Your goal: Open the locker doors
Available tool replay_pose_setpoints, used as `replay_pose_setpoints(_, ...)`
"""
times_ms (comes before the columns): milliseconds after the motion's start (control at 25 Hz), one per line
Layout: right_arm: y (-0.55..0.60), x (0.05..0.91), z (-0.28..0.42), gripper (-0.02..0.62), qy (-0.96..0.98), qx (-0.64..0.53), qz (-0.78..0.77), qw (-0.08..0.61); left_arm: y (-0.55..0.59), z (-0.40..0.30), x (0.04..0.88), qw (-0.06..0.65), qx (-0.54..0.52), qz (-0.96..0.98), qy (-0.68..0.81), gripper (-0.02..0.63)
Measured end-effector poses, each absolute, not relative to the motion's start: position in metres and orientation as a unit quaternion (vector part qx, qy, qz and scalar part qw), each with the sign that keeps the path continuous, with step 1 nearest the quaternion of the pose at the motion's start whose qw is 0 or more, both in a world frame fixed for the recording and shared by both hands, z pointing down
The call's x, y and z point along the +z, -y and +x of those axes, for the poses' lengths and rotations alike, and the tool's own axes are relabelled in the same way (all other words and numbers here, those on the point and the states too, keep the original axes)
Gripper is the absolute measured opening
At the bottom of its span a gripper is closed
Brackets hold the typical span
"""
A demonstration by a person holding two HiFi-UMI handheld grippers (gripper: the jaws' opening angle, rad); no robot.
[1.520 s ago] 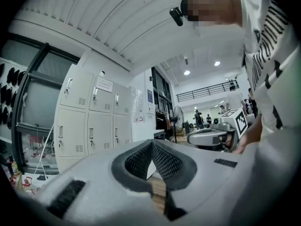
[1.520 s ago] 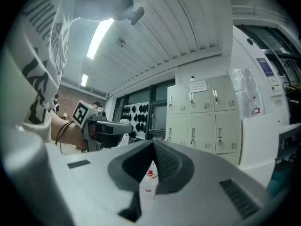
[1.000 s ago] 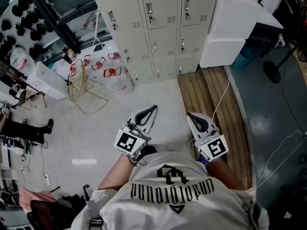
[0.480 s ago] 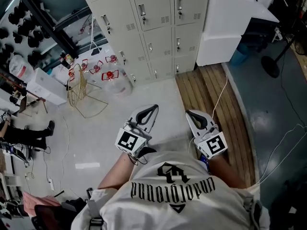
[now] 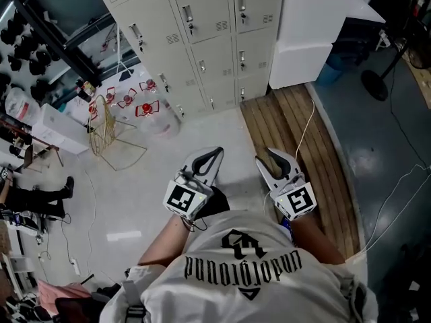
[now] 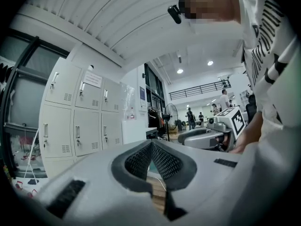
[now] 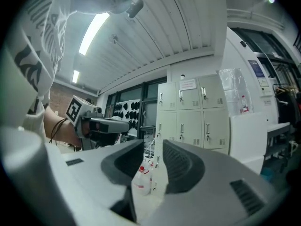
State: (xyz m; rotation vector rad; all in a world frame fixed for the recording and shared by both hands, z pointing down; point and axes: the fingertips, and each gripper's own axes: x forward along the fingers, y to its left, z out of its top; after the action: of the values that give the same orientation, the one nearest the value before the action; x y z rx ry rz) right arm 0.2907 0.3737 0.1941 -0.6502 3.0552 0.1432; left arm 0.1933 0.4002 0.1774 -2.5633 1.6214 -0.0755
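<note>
The jaws of the right gripper [image 5: 275, 157] have just been opening with nothing between them, while those of the left gripper [image 5: 215, 153] stay together, well apart from the lockers [image 5: 202, 39].

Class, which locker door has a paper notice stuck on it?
The middle door of the top row: a white notice sits near its upper edge. The other doors show only handles and vents.

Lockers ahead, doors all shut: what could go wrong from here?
The white cable trails across the wooden floor toward the lockers; a foot might catch it. The water jugs and wire stand crowd the left column, so a low door there could hit them. The left gripper is shut and cannot hook a handle yet.
</note>
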Motion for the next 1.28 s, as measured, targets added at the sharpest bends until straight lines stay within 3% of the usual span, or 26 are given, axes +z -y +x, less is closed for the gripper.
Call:
replay_pose_setpoints(360, -0.335, 0.212, 0.26, 0.207, -0.977, 0.03, -0.211, -0.018, -0.343, 0.166, 0.189, 0.039, -0.02, -0.855, -0.517, 0.008)
replay_pose_setpoints(960, -0.211, 0.218, 0.106, 0.236, -0.977, 0.006, -0.207, -0.054, -0.216, 0.019, 0.191, 0.008, -0.012, -0.862, -0.507, 0.008)
replay_pose_setpoints(1280, -0.168, 0.23, 0.059, 0.236, -0.971, 0.001, -0.23, -0.059, -0.172, -0.035, 0.186, 0.008, -0.008, -0.875, -0.484, 0.008)
